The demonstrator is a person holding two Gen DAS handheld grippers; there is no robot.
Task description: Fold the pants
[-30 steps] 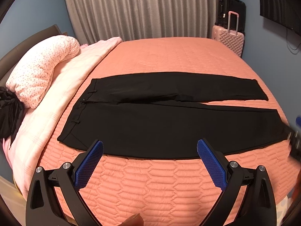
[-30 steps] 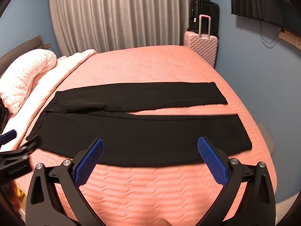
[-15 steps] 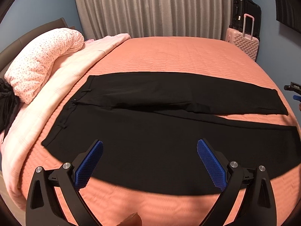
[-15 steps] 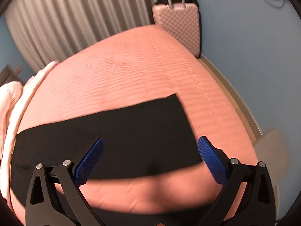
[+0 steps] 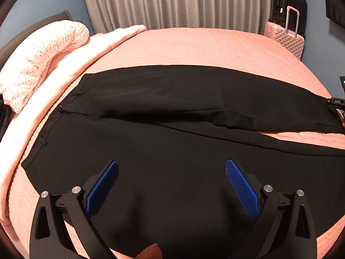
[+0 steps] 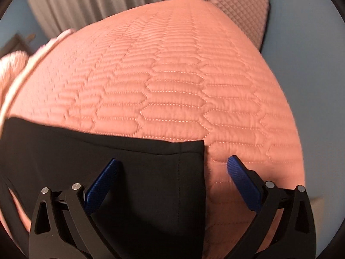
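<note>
In my left view, the black pants lie flat on the pink bed cover, waist near the pillow. My left gripper hangs over the near leg with its blue pads spread wide, holding nothing.

In my right view, the right gripper sits low over the far leg's cuff. It is wide open too, with the cuff edge between the fingers.

I think I am just starting the first fold. Next I need to go down, pinch waist and cuff, and lay one leg on the other.
</note>
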